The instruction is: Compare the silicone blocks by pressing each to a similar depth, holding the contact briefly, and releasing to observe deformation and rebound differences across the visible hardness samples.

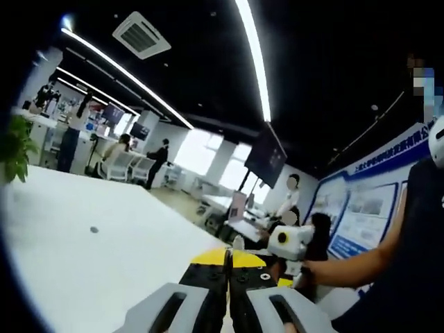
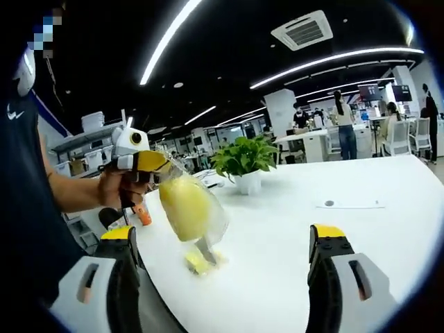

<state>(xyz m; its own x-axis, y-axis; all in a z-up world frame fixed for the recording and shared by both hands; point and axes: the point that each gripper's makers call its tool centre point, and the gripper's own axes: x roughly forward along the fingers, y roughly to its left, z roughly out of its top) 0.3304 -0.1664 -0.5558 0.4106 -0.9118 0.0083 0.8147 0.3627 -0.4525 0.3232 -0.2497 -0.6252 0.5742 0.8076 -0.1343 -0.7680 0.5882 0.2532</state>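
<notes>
The right gripper (image 2: 225, 267) stands wide apart above open white desk (image 2: 361, 180). The left gripper (image 2: 177, 184) is clamped on a yellow silicone block (image 2: 186, 208), a potted plant (image 2: 243, 161) beyond it.

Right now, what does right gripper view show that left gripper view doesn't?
Right gripper view: the left gripper hanging a bagged yellow block over a yellow scrap; right gripper jaws wide apart. Left gripper view: its own jaws closed together, a hanging screen, blue wall posters. Both: white table, potted plant, ceiling light strips.
</notes>
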